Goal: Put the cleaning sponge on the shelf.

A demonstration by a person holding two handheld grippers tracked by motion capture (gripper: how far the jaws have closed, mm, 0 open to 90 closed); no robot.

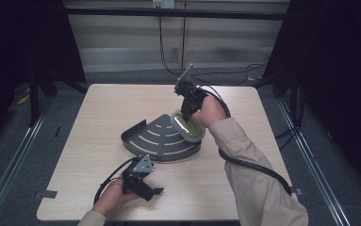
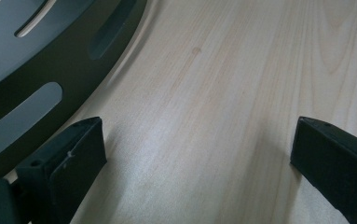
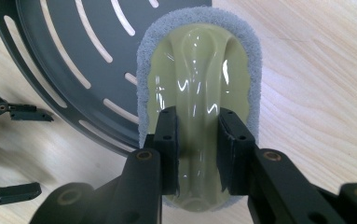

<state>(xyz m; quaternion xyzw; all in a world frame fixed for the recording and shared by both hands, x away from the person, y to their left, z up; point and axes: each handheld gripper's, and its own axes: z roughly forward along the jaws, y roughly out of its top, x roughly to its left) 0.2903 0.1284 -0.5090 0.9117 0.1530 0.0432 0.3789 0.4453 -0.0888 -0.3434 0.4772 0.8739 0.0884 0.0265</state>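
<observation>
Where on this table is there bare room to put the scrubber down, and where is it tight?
Free: the table back-left corner behind the grey slotted rack, and the front-right strip beside the sleeve. Crowded: the middle, where the right gripper holds the scrubber over the rack's edge, and front-left by the open left gripper.

No legible text, labels, brands, numbers or signs anywhere. Checked surfaces: the pale wood table (image 1: 98, 113) carries grain only; the dark slotted tray (image 1: 161, 139) is plain, slots but no markings; the scrubbing pad with its glossy yellow-green handle (image 3: 198, 79) shows reflections, no print or embossing. Both grippers' black jaws show screw heads, no lettering. A small pale fixture on the far wall (image 1: 163, 4) is too small and blurred to tell whether it bears writing.
</observation>
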